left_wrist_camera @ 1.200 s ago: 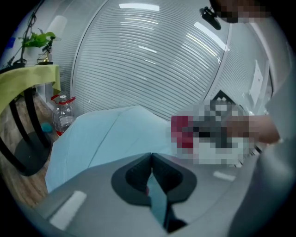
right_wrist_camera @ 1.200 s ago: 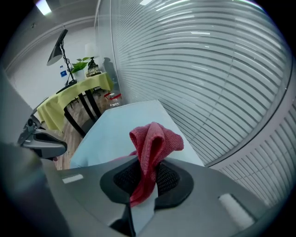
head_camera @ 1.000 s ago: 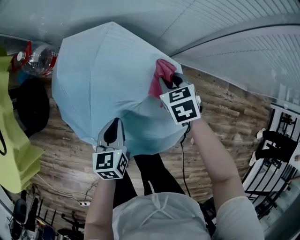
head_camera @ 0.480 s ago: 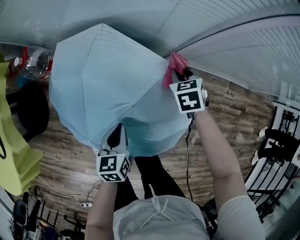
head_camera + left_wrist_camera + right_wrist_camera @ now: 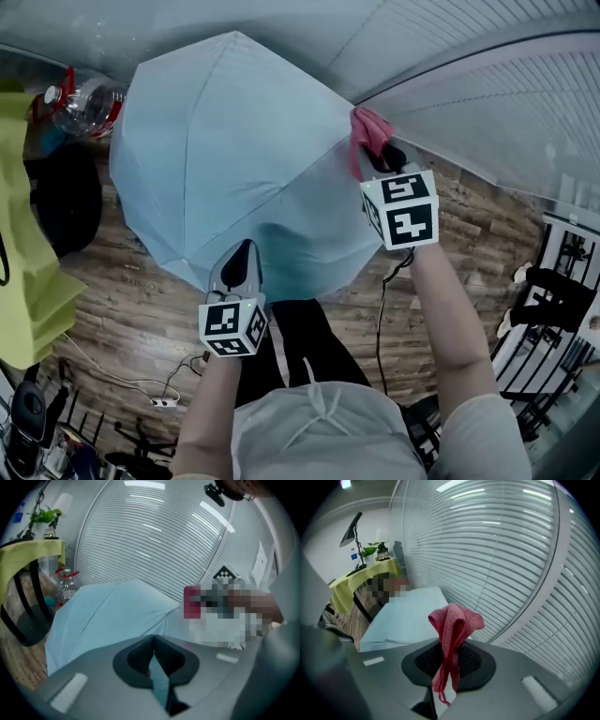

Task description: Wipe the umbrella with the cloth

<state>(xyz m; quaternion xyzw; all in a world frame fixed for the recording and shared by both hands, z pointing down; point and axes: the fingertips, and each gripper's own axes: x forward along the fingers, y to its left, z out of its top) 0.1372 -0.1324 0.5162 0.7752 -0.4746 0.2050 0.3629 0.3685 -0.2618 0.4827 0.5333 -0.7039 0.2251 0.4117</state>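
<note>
Quick count first: one umbrella (image 5: 234,159), one cloth (image 5: 368,136), two claws, one each for you. Around them were one clear plastic bottle (image 5: 80,103) with a red cap and one dark chair (image 5: 61,202) with a yellow-green cover (image 5: 23,253) draped on it. One cable (image 5: 384,309) trailed down over the wood floor (image 5: 122,309).

Your left gripper (image 5: 244,255) was clenched on the umbrella's near rim. In the left gripper view a strip of pale blue fabric was pinched between the jaws (image 5: 153,641), and the rest of the canopy (image 5: 103,616) spread out ahead of the tips and off to their left.

Your right gripper (image 5: 384,159) was clamped on the red cloth. In the right gripper view the cloth (image 5: 452,625) stood up as a bunch past the jaw tips (image 5: 449,658), with its loose ends trailing back between the pads. The blue panel (image 5: 408,611) lay just beyond it and to the left of that claw. From the head view the bunch sat right at the canopy's edge and looked to be touching it.

The umbrella was open, with the outer dome facing up toward you. The whole thing stretched from the left claw away toward the blinds. The shaft was hidden under the fabric, so I couldn't tell exactly how its long axis ran.
</note>
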